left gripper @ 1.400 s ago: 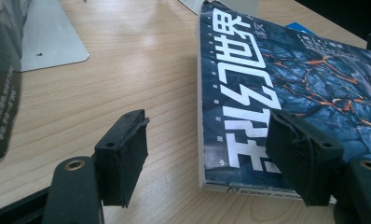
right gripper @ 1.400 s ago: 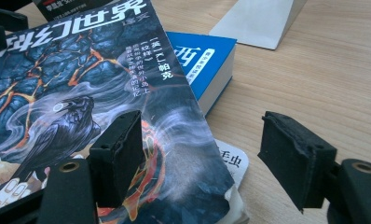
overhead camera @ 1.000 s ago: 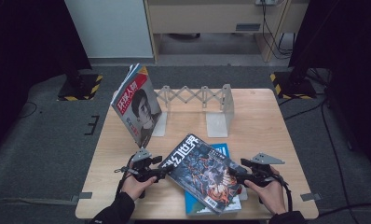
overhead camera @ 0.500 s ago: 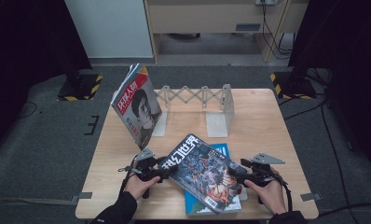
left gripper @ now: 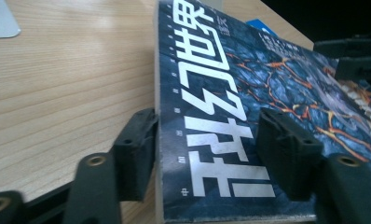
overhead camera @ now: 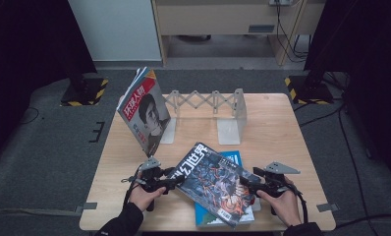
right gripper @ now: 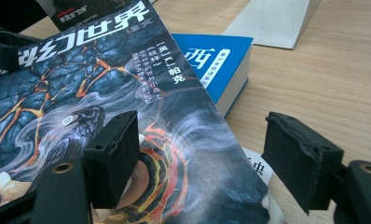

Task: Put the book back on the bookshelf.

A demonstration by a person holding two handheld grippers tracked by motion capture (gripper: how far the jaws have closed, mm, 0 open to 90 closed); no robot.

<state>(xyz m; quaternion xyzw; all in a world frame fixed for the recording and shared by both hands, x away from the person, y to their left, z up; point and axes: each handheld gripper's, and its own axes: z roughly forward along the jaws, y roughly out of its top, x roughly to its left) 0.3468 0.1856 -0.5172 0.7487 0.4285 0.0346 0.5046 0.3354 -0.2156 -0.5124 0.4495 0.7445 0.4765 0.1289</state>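
Little has shifted: both spread grippers [overhead camera: 176, 181] [overhead camera: 246, 184] flank the magazine [overhead camera: 214, 183], hiding the blue book [overhead camera: 231, 158].

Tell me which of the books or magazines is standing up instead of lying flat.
The red-titled magazine with a face on its cover, leaning against the metal bookend rack; the others lie flat.

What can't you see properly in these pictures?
- Blue book: mostly covered by the dark magazine in the high view.
- Magazine's bottom corner: cut off by the right gripper view's edge.
- Leaning magazine: small print too tiny in the high view.
- Left gripper: whether its jaws pinch the magazine is unclear.
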